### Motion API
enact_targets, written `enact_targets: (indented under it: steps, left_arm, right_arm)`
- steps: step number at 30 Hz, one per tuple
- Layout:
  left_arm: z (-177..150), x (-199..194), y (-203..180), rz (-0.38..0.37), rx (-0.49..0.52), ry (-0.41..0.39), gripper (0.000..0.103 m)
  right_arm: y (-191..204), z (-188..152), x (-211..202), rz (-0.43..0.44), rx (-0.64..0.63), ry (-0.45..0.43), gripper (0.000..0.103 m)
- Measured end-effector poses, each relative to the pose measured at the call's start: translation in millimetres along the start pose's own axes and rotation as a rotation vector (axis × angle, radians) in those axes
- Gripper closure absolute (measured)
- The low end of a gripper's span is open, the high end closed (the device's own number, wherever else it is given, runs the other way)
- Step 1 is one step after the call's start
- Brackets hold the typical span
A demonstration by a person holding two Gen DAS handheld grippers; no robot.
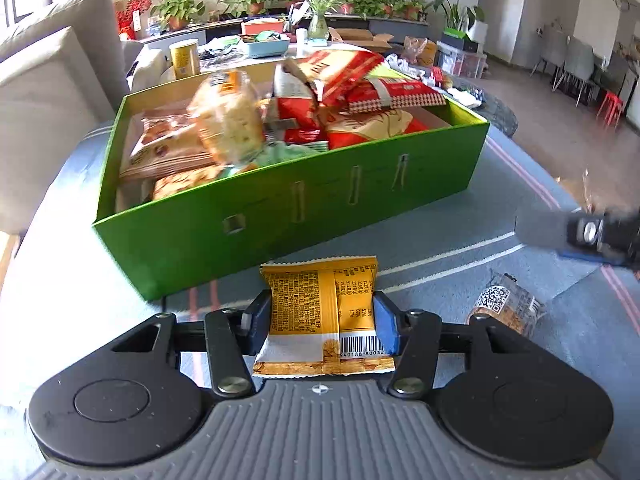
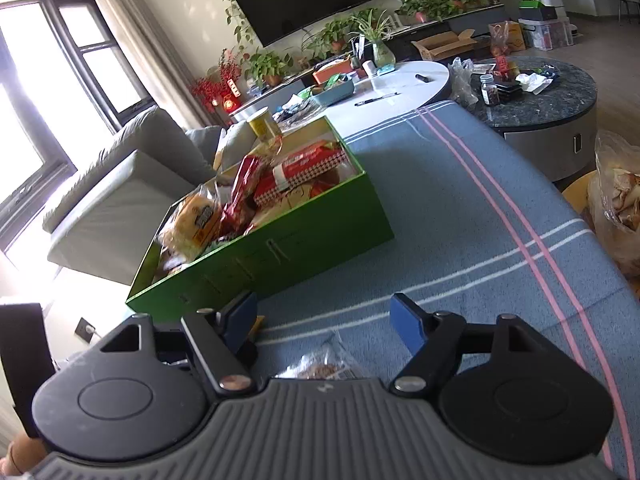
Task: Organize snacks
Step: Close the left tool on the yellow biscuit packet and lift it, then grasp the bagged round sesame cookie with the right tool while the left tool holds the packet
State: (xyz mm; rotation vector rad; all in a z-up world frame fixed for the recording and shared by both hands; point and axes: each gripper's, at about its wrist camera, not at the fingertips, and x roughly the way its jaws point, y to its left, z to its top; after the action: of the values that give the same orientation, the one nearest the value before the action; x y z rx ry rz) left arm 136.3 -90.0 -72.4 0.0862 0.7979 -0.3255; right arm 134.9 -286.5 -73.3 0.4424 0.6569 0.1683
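In the left wrist view the left gripper (image 1: 323,316) has its jaws pinching the yellow snack packet (image 1: 320,312) before the crowded green box (image 1: 280,216), where it could slide off the heap; in the right wrist view the right gripper (image 2: 324,320) has its jaws wide and empty over a clear-wrapped snack (image 2: 320,366) on the desk (image 2: 460,208).

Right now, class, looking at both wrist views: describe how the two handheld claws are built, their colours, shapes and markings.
Both look alike. The left claw has black linkage arms with silver pivot bolts, two round black discs at the sides, and a grey ribbed body bearing a small crosshair mark. Its fingers carry blue pads. The right claw shows the same black arms, discs, grey ribbed body and blue pads. No cables are visible.
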Motion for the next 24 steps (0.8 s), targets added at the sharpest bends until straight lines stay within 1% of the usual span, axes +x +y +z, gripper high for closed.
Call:
enact_targets:
  steps: [5, 9, 13, 17, 19, 22, 24]
  left_arm:
    - [-6.6, -19.0, 12.8, 0.002, -0.039, -0.035, 0.054]
    - [-9.1, -35.5, 19.0, 0.004, -0.047, -0.07, 0.054]
    - [-8.2, -47.2, 27.9, 0.014, -0.07, -0.1, 0.054]
    - [-8.4, -57.1, 34.1, 0.026, -0.087, -0.121, 0.054]
    - [-9.2, -60.6, 36.8, 0.031, -0.091, -0.127, 0.054]
    - [-10.6, -65.0, 42.4, 0.038, -0.102, -0.128, 0.054]
    - [-12.3, -67.6, 46.3, 0.044, -0.111, -0.132, 0.054]
  right_arm:
    - [3.0, -12.8, 5.2, -0.008, -0.044, 0.054, 0.038]
    - [4.2, -23.0, 11.1, -0.018, -0.041, 0.095, 0.038]
    - [10.1, -30.8, 8.8, -0.023, -0.066, 0.105, 0.036]
    - [19.4, -39.2, 4.4, -0.01, -0.102, 0.123, 0.033]
    - [25.5, -44.8, 1.3, 0.016, -0.128, 0.138, 0.033]
    - [34.5, -53.2, -6.3, 0.118, -0.174, 0.178, 0.033]
    - [39.9, -56.6, -12.4, 0.162, -0.218, 0.188, 0.033]
